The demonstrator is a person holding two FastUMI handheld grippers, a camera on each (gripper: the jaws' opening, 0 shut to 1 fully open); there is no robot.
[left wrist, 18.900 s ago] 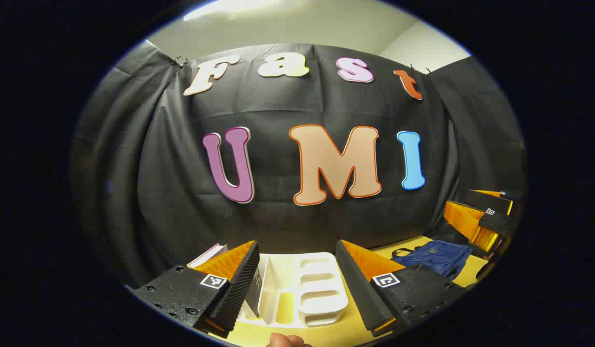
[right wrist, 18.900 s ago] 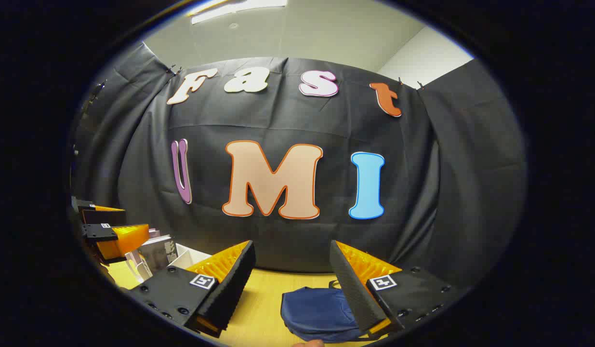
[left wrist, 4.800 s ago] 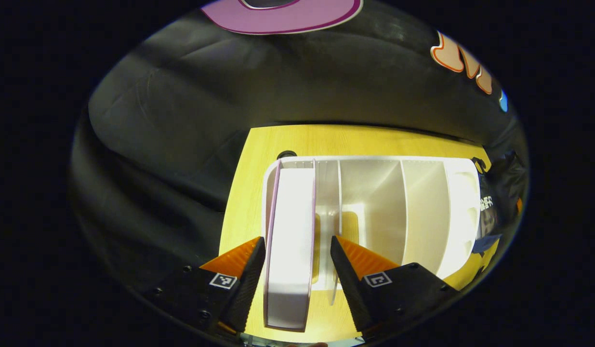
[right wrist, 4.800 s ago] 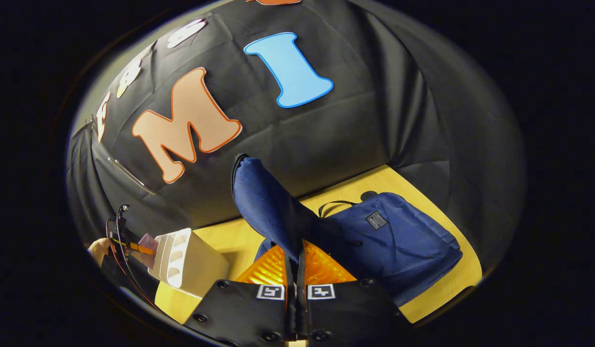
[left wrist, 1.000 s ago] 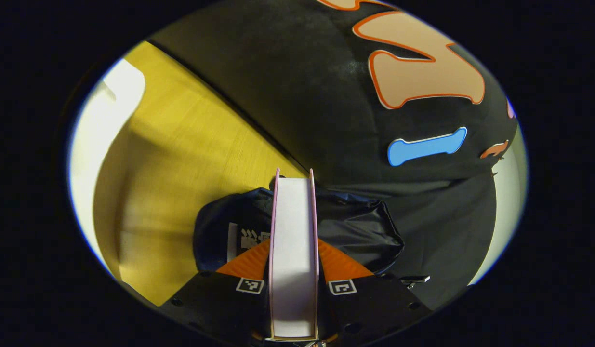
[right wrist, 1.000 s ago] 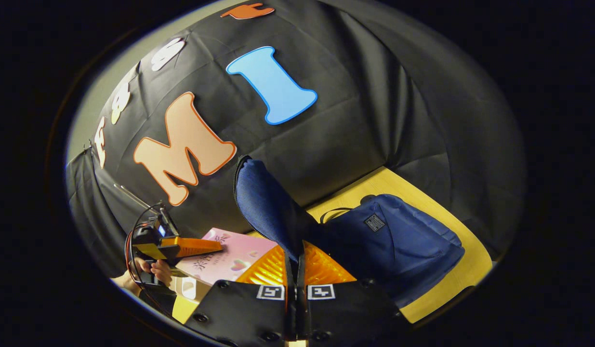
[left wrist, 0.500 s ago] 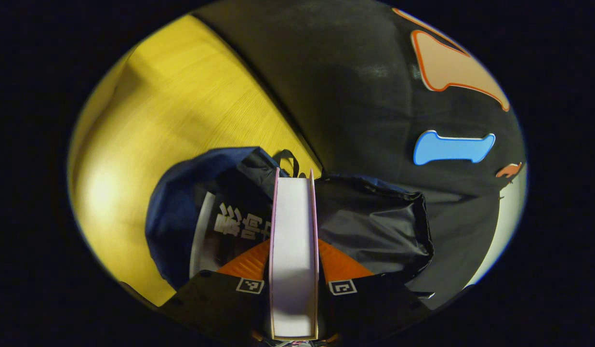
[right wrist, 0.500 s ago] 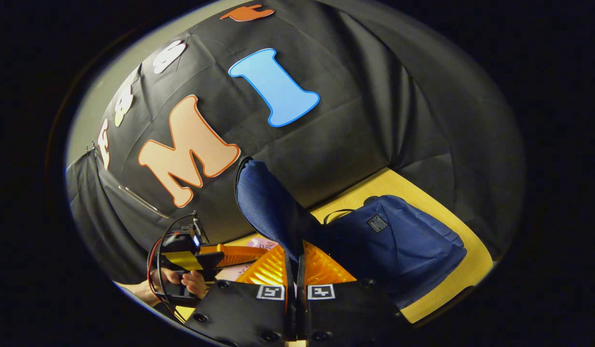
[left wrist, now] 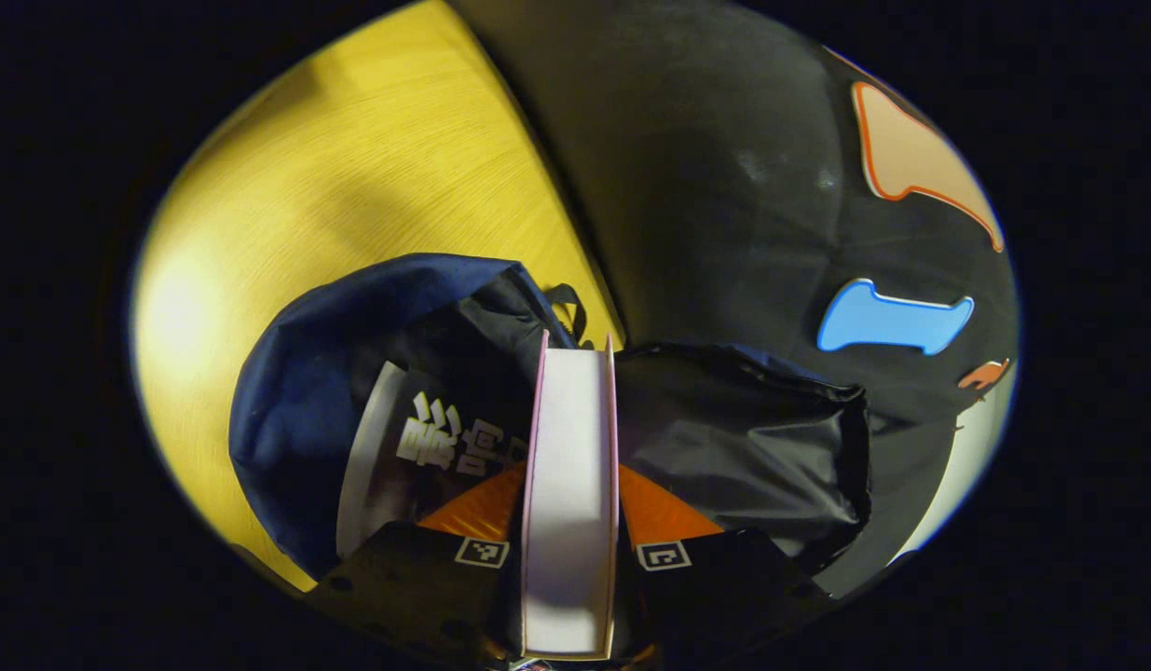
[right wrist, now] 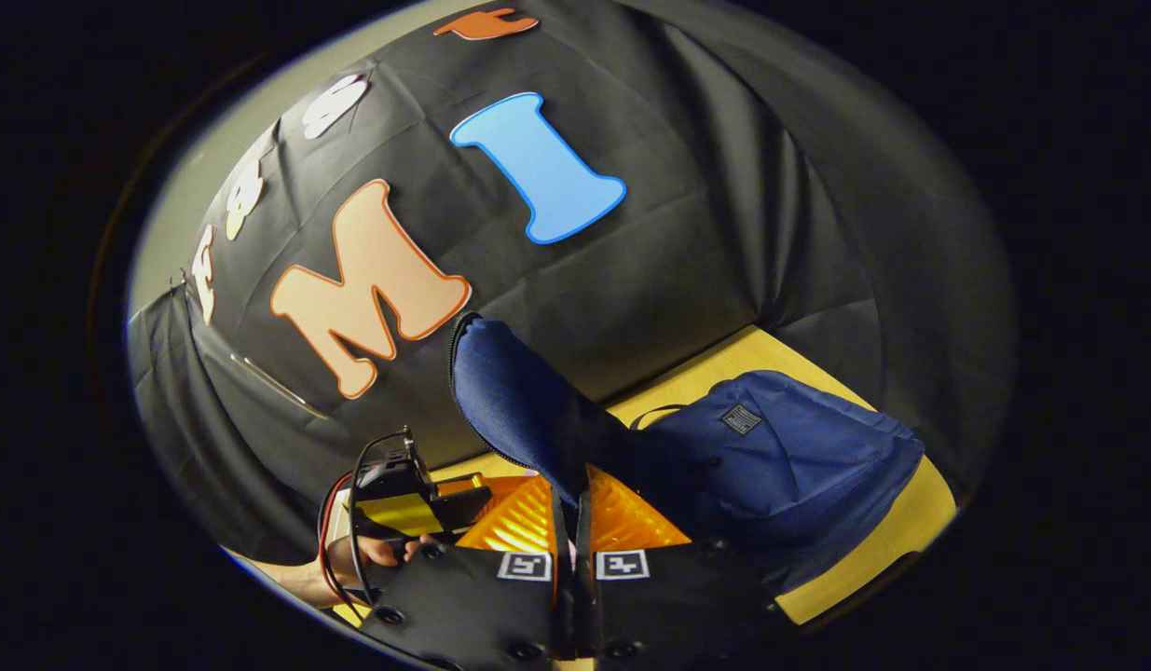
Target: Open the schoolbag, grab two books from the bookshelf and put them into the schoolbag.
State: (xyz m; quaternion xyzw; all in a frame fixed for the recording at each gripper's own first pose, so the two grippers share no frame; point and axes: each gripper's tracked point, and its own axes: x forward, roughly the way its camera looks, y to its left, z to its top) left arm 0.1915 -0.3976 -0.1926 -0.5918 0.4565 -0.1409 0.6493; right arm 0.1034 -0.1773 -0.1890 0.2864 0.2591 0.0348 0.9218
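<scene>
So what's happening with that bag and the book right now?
A person is packing a dark blue fabric schoolbag on a yellow wooden table. The right gripper is shut on the bag's opened flap, holding it up. The left gripper is shut on a thick book with pink covers, pointing it into the bag's open mouth. A dark-covered book already lies inside.

Hidden and cut-off parts

In the left gripper view, the pink-edged book [left wrist: 569, 485] covers the left gripper [left wrist: 569, 508]'s inner faces and runs off the bottom edge; beside it, the dark book [left wrist: 417, 447] in the schoolbag [left wrist: 295, 410] is partly covered. In the right gripper view, the schoolbag flap [right wrist: 519, 410] hides the right gripper [right wrist: 573, 522]'s fingertips.
</scene>
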